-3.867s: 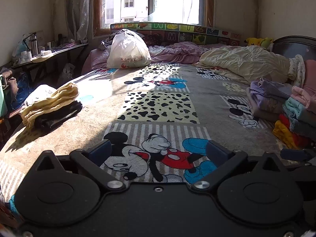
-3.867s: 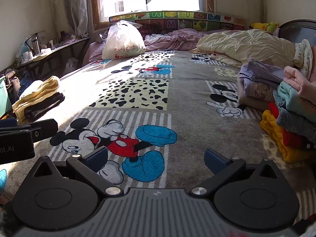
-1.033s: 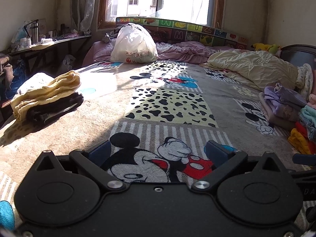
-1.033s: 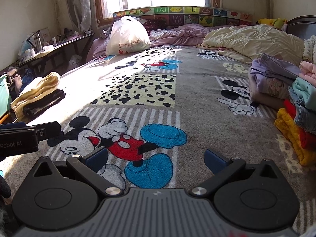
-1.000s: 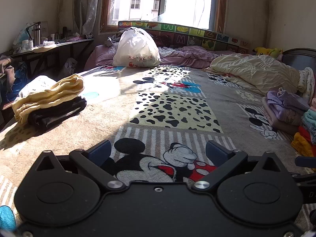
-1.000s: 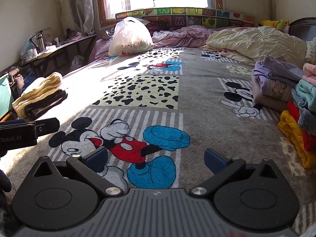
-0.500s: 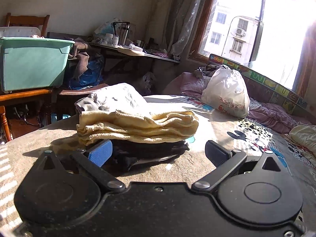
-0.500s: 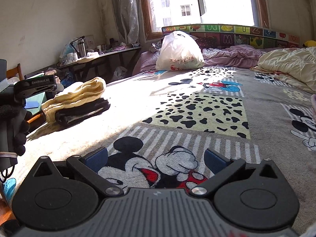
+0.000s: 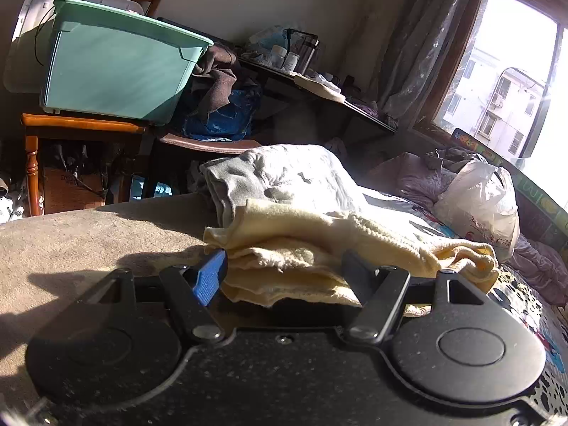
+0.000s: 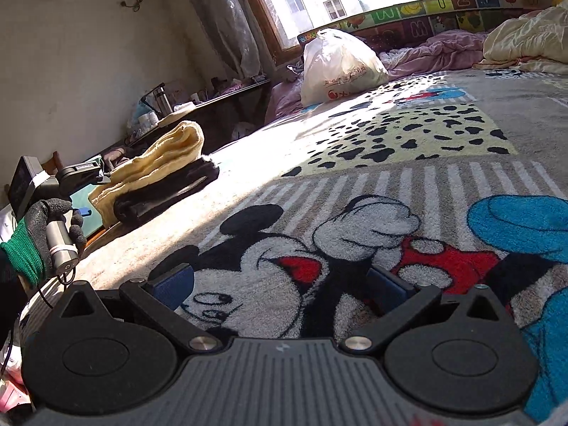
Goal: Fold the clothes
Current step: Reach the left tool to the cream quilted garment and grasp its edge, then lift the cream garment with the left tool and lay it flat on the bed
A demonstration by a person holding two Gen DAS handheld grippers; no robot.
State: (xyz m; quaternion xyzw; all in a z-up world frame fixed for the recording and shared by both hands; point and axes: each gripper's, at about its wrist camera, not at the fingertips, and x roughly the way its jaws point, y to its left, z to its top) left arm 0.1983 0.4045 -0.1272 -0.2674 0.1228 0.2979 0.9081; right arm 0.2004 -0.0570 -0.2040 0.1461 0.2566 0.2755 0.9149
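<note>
A folded yellow garment (image 9: 319, 234) lies on a black garment (image 10: 167, 191) at the bed's left edge, with a grey-white garment (image 9: 284, 177) behind it. My left gripper (image 9: 284, 277) is right at this pile. Its jaws are closing, and the yellow garment's near edge sits between them; the blue left pad (image 9: 209, 277) is at the cloth's edge. The right wrist view shows the left gripper (image 10: 81, 174) held by a gloved hand (image 10: 53, 220) beside the yellow garment (image 10: 159, 156). My right gripper (image 10: 280, 287) is open, low over the cartoon blanket (image 10: 408, 135), with nothing between its fingers.
A teal storage bin (image 9: 113, 67) stands on a wooden stool (image 9: 81, 124) left of the bed. A dark side table (image 9: 319, 85) holds bottles. A white plastic bag (image 10: 337, 67) and a cream duvet (image 10: 525, 42) lie near the window.
The left gripper swung left from the middle of the bed to the pile and its jaws narrowed around the yellow garment. The right gripper turned left and sank closer to the blanket.
</note>
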